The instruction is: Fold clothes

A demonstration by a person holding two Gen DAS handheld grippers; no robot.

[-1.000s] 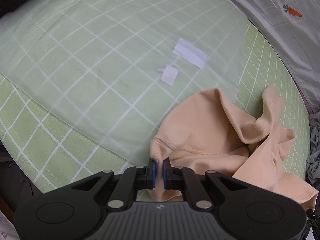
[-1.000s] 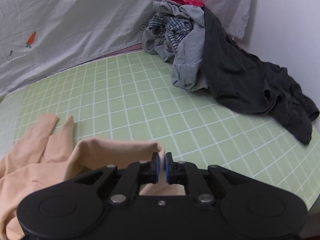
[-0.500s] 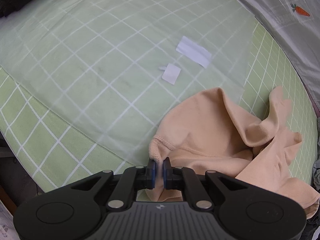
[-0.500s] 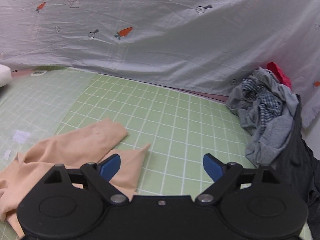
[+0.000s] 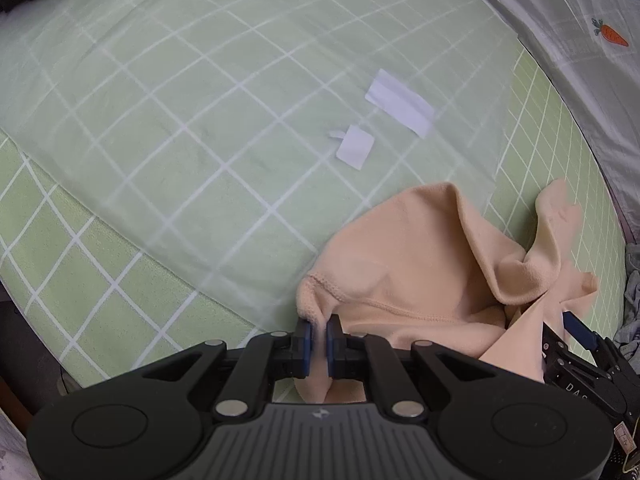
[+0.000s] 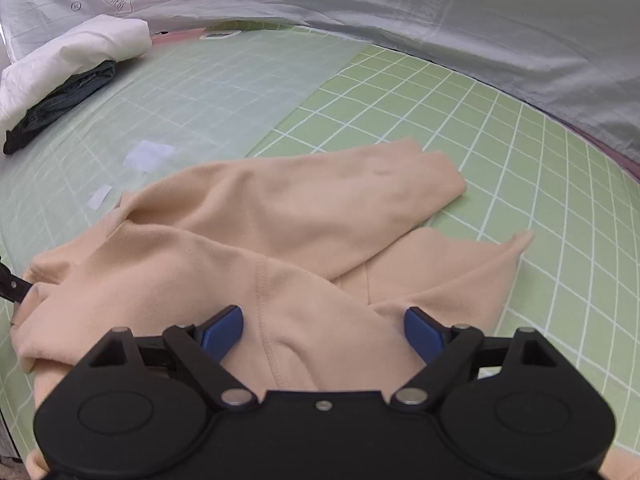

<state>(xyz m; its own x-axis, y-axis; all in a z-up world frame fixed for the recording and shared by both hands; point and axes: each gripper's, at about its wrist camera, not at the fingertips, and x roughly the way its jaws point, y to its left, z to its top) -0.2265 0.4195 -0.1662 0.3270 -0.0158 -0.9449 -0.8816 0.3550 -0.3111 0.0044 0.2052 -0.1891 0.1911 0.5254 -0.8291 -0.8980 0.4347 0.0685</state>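
The left gripper (image 5: 317,339) is pinching a stitched hem corner of the peach garment (image 5: 424,280), its blue jaws pressed together on the fabric, which is bunching up between them and hanging below. The rest of the garment is spreading away from that pinched corner across the green grid mat (image 5: 120,300), rumpled, with one fold rising in a ridge and a sleeve-like end lying further out on the mat. Part of the garment is lying over the edge of a pale translucent sheet (image 5: 200,100) covering the mat, near two white paper scraps (image 5: 356,146).

The right gripper (image 6: 323,332) is hovering over the garment (image 6: 280,220) with its jaws spread wide, a seam of the cloth lying between them, and they are not closing on it. Beyond the garment, a white folded item (image 6: 72,56) is sitting on a dark folded item (image 6: 60,104) by the grey carrot-print cloth (image 6: 440,12).
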